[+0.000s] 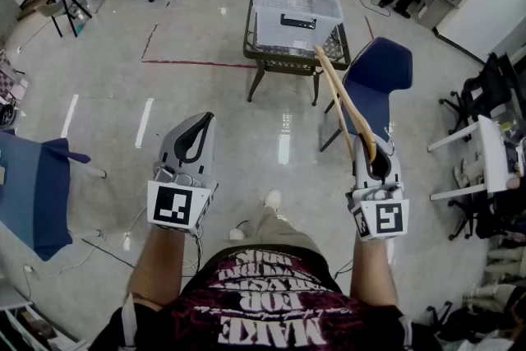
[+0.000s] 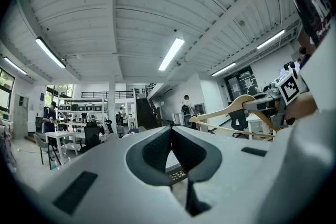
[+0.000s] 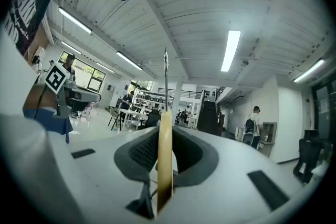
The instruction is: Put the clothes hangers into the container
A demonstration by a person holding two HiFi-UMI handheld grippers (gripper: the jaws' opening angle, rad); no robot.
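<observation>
The container (image 1: 283, 4) sits on a low tabletop (image 1: 271, 62) across the floor (image 1: 205, 94), with a blue chair (image 1: 380, 74) just beside it. The only hanger (image 1: 336, 99) in view is well apart from the container. It is clamped edge-on in the right claw (image 1: 374, 150) near its neck, so its long arm points toward the container, probably ready to be carried over. The left claw (image 1: 200, 123) is closed on nothing, held level alongside and free to help.
</observation>
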